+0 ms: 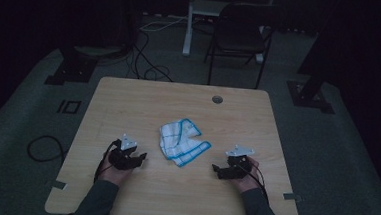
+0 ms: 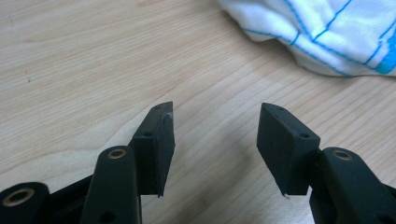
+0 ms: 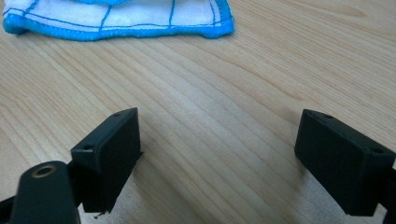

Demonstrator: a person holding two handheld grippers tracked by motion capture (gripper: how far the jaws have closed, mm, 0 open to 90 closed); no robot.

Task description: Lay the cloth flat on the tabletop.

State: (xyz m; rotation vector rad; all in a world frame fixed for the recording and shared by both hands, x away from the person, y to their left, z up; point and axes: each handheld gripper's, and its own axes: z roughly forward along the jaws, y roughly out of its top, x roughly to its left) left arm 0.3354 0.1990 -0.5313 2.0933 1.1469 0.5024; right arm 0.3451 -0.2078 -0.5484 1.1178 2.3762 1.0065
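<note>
Holding one gripper in each hand, I rest both low over the wooden table (image 1: 128, 103), on either side of the cloth (image 1: 182, 142). My left gripper (image 1: 142, 157) has its jaws spread apart with nothing between them, bare wood showing in the gap. My right gripper (image 1: 216, 169) is spread wider, also empty. The cloth, white with blue lines and a blue hem, lies crumpled near the table's middle, between the two grippers and apart from both. Each gripper points inward toward it.
</note>
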